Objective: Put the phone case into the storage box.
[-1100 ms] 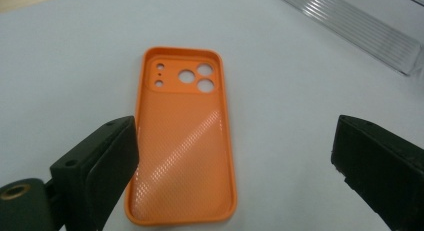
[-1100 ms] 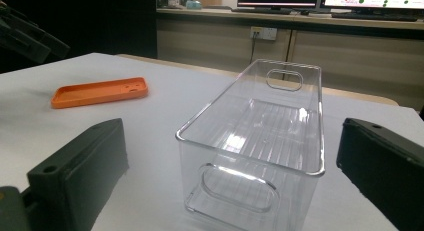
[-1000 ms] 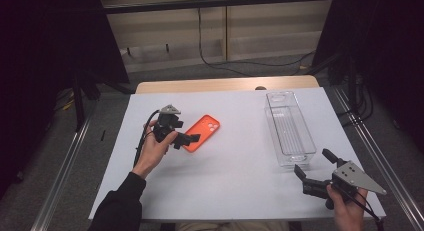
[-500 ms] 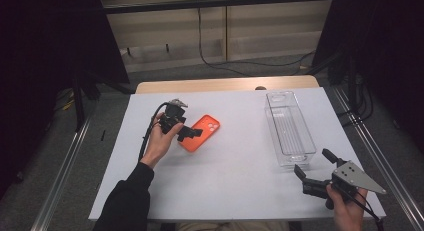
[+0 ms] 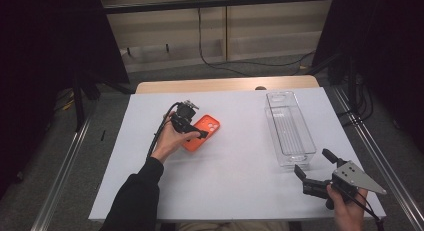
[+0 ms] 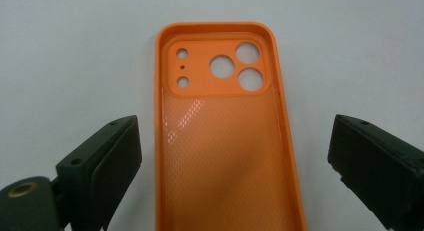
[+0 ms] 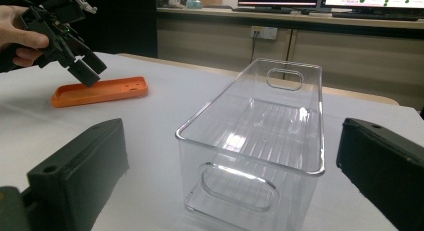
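The orange phone case (image 6: 227, 141) lies hollow side up on the white table (image 5: 240, 191), left of the middle. The left gripper (image 6: 235, 161) hangs just over it, jaws wide apart on either side of the case (whether a jaw touches it is hard to tell). The right gripper (image 5: 314, 167) waits near the clear bin (image 5: 289, 128), its jaws also spread.
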Demonstrator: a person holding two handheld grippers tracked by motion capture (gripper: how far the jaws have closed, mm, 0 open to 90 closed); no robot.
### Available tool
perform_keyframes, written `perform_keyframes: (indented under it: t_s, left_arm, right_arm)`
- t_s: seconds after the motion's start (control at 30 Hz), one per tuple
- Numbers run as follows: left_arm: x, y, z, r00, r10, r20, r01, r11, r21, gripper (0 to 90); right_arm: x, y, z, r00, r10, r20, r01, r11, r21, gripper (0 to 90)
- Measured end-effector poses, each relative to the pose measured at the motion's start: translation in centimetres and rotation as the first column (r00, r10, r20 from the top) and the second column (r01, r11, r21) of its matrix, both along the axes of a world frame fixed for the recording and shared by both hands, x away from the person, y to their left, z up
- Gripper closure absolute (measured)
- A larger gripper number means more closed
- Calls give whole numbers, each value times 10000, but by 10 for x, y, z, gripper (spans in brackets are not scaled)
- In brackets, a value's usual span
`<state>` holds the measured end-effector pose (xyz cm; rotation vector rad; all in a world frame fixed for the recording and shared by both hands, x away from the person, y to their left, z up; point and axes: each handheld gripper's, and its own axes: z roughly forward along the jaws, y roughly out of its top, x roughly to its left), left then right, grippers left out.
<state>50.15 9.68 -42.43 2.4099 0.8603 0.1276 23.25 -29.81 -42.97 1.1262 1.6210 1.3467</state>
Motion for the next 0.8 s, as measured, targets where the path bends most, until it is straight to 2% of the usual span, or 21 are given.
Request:
perform_keyframes:
  t_s: [0.13, 0.27, 0.43, 0.47, 0.8]
  left_arm:
    - [6, -4, -5, 9998, 156, -124, -152, 9994, 302, 66]
    - [9, -6, -10, 9996, 52, -294, -36, 9986, 523, 66]
    - [10, -7, -12, 9990, 304, -340, -291, 9989, 379, 64]
    - [11, -6, -11, 9992, 151, -366, -134, 9988, 474, 64]
    - [10, -13, -17, 9984, -105, -551, 153, 9960, 878, 71]
  right_arm:
    - [0, 0, 0, 10000, 34, -15, -34, 10000, -15, 0]
    - [0, 0, 0, 10000, 3, 1, -3, 10000, -3, 0]
    - [0, 0, 0, 10000, 9, 3, -9, 10000, -10, 0]
    - [0, 0, 0, 10000, 5, -11, -5, 10000, 7, 0]
    - [0, 0, 0, 10000, 14, -11, -14, 10000, -27, 0]
